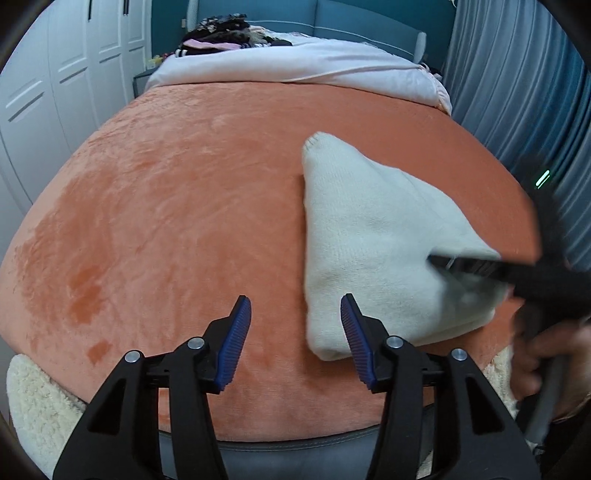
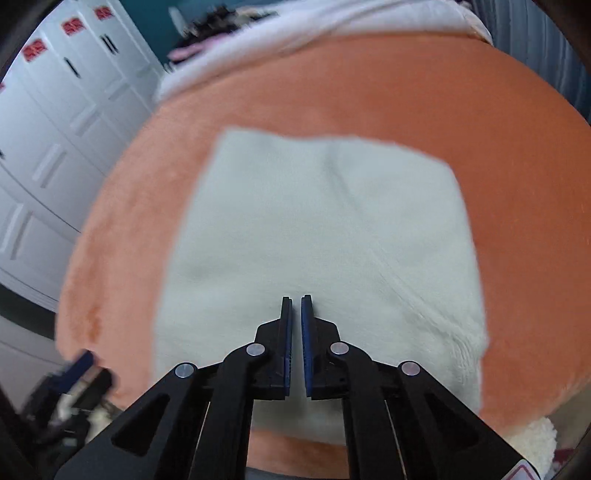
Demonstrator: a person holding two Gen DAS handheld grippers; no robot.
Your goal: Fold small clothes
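1. Across the bed, filling most of both views, an orange blanket (image 1: 177, 206) lies spread flat, with patches of its pile brushed darker toward 8 o'clock in the left wrist view.
2. Toward 9 o'clock stand white wardrobe doors (image 1: 55, 96); toward 3 o'clock hang grey-blue curtains (image 1: 517, 74).
3. At 12 o'clock, beyond the blanket's far edge, sits a bunched white quilt (image 1: 295, 66), and behind it a dark pile of clothes (image 1: 225, 33).
4. The cream knit garment (image 1: 376, 243) lies on the blanket at about 3 o'clock from the centre of the left wrist view; in the right wrist view it fills the middle, roughly rectangular, with a crease running down it.
5. The left gripper (image 1: 295, 314) is released, its blue pads spread wide above the blanket, the right-hand pad overlapping the garment's near left corner in the picture.
6. The right gripper (image 2: 296, 301) is over the garment's near half with its jaws drawn almost together, only a thin gap between the pads; I cannot tell whether cloth is pinched. From the left camera it appears blurred at 3 o'clock, tips against the garment.
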